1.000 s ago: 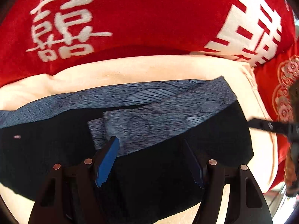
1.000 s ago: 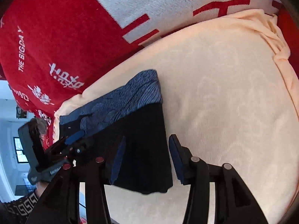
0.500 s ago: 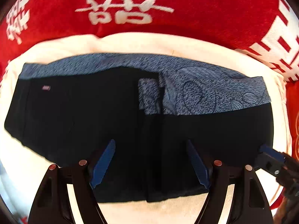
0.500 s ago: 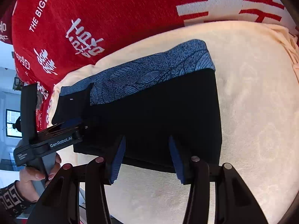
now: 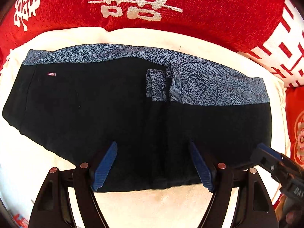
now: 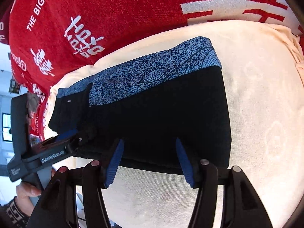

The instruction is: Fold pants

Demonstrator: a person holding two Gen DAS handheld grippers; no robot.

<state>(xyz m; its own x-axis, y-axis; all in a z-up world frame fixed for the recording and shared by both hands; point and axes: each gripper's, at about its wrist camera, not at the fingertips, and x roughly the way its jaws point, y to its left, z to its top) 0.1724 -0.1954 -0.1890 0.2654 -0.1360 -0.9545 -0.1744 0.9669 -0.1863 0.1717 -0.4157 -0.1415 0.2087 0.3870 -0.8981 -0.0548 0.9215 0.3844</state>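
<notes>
The pants (image 5: 117, 112) are seen laid flat across the middle of the left wrist view, black with a patterned blue waistband (image 5: 218, 87) along the upper edge, resting on a cream towel (image 5: 171, 203) over a red blanket (image 5: 218, 9). A folded-over layer is seen at the centre right, its seam running down the frame. The left gripper (image 5: 153, 163) is held spread above the lower hem, nothing pinched; its jaws have just been opening. The right gripper (image 6: 149, 161) is likewise spread over the lower edge in the right wrist view, its jaws having just been widened, with cloth below but none gripped.

A risk may be judged here: if only the top layer is caught at the hem, the folded part could be dragged askew and the stack undone. The thin black fabric could also be missed against the soft towel, or the towel pinched along with it.

Open towel is left below the hem and at the right of the right wrist view; at the lower left of that view the other tool (image 6: 38, 152) and a hand (image 6: 26, 190) crowd the pants' end
</notes>
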